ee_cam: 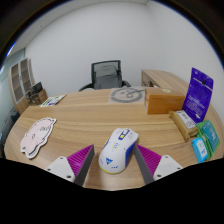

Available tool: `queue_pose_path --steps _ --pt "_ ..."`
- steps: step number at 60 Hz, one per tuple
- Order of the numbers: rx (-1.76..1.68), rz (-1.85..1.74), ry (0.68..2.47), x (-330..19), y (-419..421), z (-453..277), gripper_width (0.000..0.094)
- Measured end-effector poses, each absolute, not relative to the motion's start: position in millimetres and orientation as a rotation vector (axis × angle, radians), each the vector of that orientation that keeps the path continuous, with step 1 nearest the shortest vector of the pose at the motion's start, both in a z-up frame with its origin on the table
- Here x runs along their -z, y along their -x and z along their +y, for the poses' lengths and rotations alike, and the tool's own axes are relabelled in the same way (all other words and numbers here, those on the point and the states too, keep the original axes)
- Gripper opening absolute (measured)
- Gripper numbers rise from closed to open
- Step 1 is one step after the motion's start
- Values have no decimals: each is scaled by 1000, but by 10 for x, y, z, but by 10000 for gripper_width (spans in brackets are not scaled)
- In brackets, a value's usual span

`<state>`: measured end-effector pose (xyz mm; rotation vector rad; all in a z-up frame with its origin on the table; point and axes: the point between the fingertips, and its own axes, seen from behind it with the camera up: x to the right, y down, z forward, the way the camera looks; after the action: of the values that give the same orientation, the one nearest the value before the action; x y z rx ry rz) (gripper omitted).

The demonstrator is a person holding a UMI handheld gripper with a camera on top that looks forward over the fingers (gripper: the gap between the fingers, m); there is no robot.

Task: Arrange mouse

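Mouse (114, 151) stands between wide-open jaws, gaps both sides, on table (85, 117).

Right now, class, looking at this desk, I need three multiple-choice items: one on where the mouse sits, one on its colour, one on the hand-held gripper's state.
1. Where is the mouse?
A. between the fingers
B. on the office chair
C. on the cardboard box

2. The mouse's colour?
A. red
B. white with blue marks
C. black

3. The hand-held gripper is:
A. shut on the mouse
B. open
C. holding the purple packet

Answers:
1 A: it rests on the table between the fingers.
2 B: white shell, blue marks.
3 B: gaps show at either side of the mouse.
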<state>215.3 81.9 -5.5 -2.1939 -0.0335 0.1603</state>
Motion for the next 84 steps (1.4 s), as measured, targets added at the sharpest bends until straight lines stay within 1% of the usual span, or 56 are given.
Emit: queue_pose_path --steps 9,11,14,15,22,28,31,35,44,51,59,61,64,70,72,78,80,83,84 --pt "-159 -110 2188 73 -2052 1064 817" --pt "-134 -137 2188 94 -2066 1090 769" --pt "-74 -186 2178 100 -2110 1113 602" --pt "-82 -194 2171 95 -2082 1111 566" --pt "-65 -227 2167 97 -2056 1103 465" --pt "-14 -219 2207 83 -2027 1092 386" --pt "-54 -217 2230 42 -1843 1052 382" --pt "-132 -184 2205 -135 -1448 1075 383" --pt "-245 -169 2189 -328 -162 1139 382" --pt "-271 -138 2205 -259 677 1227 381" --pt "-198 -55 2273 -10 1048 1256 380" --pt "-161 -60 2298 54 1084 1229 383" --pt "-104 -79 2276 60 1085 1240 383" --pt "-109 -20 2293 88 1085 1250 384" --pt "-103 -25 2300 87 1086 1254 402" --pt "-78 -72 2341 81 1085 1211 555" --pt "-78 -75 2360 48 1090 1163 645" --pt "-72 -74 2334 -93 1099 1123 819" --pt "-71 -78 2321 -148 1109 1101 846"
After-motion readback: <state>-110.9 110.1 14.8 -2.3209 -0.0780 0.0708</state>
